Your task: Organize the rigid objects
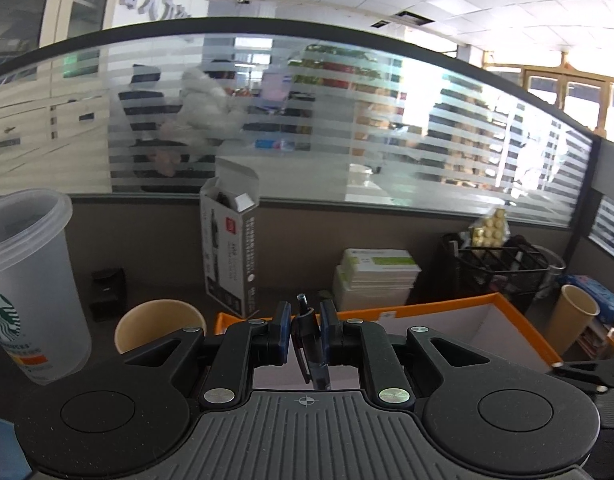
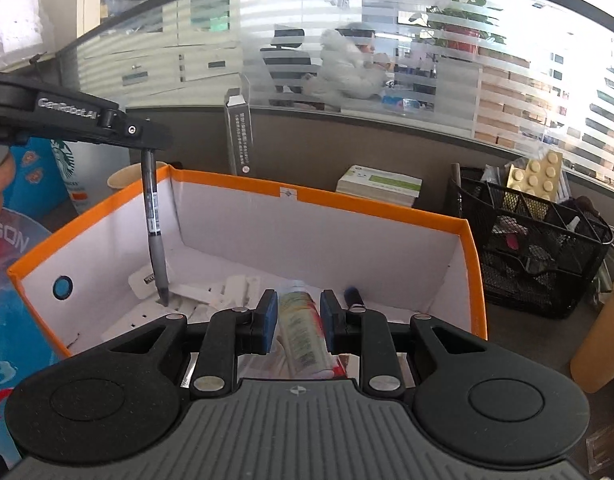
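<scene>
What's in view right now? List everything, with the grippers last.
box: one, orange rim, white inside, centre of desk
pen: one, black, hanging point-down into the box's left end
tube: one, pale with print, lying in the box between the right gripper's pads
white parts: several, on the box floor
tall carton: one, grey, open top, behind the box
plastic cup: one, clear, green logo, far left
paper cups: two, tan, one left of the box, one far right
stacked booklets: white and green, behind the box
mesh organizer: one, black, right
left gripper: shut on pen
right gripper: pads astride the tube, gaps visible
</scene>
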The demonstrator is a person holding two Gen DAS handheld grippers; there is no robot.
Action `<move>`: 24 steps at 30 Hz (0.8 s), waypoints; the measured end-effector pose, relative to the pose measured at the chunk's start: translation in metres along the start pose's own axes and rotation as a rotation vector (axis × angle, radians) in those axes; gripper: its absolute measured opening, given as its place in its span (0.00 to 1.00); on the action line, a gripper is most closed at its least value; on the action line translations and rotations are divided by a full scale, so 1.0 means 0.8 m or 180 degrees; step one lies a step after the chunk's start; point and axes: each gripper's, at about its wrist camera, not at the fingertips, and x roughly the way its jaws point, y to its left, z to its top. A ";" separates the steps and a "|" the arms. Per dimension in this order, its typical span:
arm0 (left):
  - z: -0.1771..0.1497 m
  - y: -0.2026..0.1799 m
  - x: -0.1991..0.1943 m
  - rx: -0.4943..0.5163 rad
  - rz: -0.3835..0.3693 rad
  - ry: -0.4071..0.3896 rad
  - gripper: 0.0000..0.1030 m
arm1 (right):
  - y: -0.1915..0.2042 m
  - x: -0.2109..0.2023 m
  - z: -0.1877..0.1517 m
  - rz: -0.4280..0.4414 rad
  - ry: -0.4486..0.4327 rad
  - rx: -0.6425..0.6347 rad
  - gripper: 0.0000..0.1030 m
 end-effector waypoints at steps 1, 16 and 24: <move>-0.001 0.002 0.002 -0.0025 0.0015 0.0011 0.16 | -0.001 -0.001 0.000 -0.0003 -0.0010 0.0012 0.30; -0.016 -0.009 -0.064 -0.0051 0.0264 -0.0334 0.99 | 0.011 -0.060 -0.008 -0.0104 -0.0399 0.0126 0.62; -0.030 -0.016 -0.101 -0.0099 0.0238 -0.0356 1.00 | 0.030 -0.107 -0.020 -0.0204 -0.0675 0.0196 0.93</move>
